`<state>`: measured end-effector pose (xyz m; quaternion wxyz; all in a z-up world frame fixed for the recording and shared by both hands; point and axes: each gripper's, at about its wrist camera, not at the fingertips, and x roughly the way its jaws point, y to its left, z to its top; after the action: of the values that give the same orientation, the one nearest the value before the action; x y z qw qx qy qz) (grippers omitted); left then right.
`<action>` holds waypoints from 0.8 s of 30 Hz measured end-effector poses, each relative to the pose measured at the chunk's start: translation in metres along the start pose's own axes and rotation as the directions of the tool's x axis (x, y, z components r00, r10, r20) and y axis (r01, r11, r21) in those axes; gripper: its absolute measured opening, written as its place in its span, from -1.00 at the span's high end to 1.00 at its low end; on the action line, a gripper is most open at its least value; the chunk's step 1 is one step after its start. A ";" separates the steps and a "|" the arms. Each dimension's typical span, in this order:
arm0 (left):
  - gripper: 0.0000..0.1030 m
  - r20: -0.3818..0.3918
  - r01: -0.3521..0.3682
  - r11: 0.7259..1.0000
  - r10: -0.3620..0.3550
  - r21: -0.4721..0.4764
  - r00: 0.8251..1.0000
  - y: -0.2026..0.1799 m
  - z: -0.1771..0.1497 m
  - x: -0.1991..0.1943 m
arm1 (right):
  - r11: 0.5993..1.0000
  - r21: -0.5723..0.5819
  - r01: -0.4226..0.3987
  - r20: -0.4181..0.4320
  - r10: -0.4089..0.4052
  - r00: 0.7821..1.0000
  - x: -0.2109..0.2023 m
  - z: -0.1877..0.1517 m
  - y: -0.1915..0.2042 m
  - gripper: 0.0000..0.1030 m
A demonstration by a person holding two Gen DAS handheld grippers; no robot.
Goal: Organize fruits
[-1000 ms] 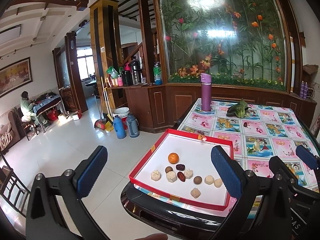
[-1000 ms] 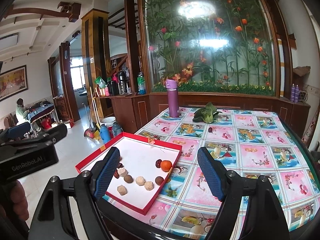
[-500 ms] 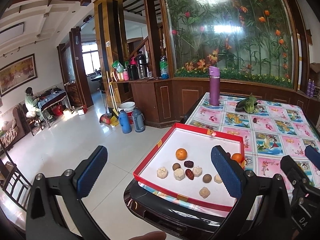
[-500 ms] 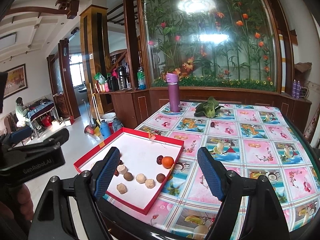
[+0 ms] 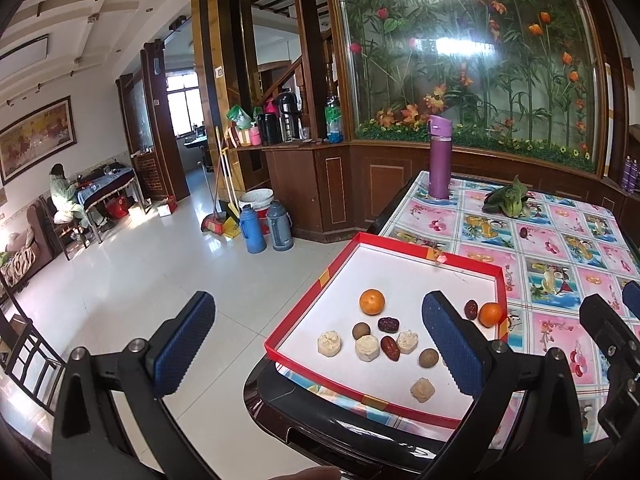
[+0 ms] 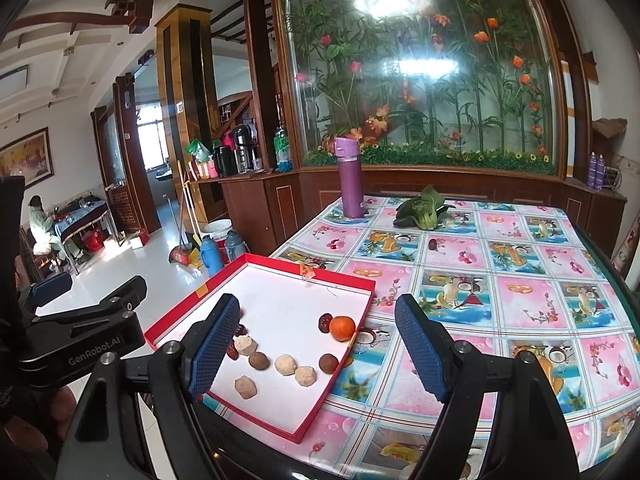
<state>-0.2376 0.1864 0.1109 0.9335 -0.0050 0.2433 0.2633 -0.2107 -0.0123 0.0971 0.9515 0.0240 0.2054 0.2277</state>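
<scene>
Both grippers, left [image 5: 318, 344] and right [image 6: 318, 352], hang jaws wide open, holding nothing, over the red tray [image 6: 256, 416] at the table's [image 6: 520, 280] near-left corner; "GenRobot.AI" reads on the left one.

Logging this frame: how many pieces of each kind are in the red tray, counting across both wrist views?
Oranges: 2
Red dates: 3
Brown round fruits: 3
Pale lumpy pieces: 6
Total in the red tray: 14 (each view hides a few behind a jaw; the other view shows them)
</scene>
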 end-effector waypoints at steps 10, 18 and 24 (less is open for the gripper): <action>-1.00 -0.028 -0.010 1.000 0.009 -0.026 1.000 0.012 -0.005 0.014 | 1.000 -0.009 -0.013 -0.022 0.013 1.000 0.011 0.004 0.008 -0.55; -1.00 -0.032 0.003 1.000 -0.003 -0.028 0.999 0.016 -0.006 0.019 | 1.000 -0.021 -0.015 -0.032 0.015 0.999 0.017 0.004 0.015 -0.55; -1.00 -0.047 -0.004 1.000 0.003 -0.026 0.999 0.021 -0.006 0.034 | 0.999 -0.024 -0.024 -0.056 0.023 0.998 0.029 0.007 0.019 -0.55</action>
<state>-0.2260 0.2203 0.0925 0.9269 -0.0230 0.2617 0.2679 -0.1925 0.0179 0.0949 0.9429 0.0084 0.2285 0.2420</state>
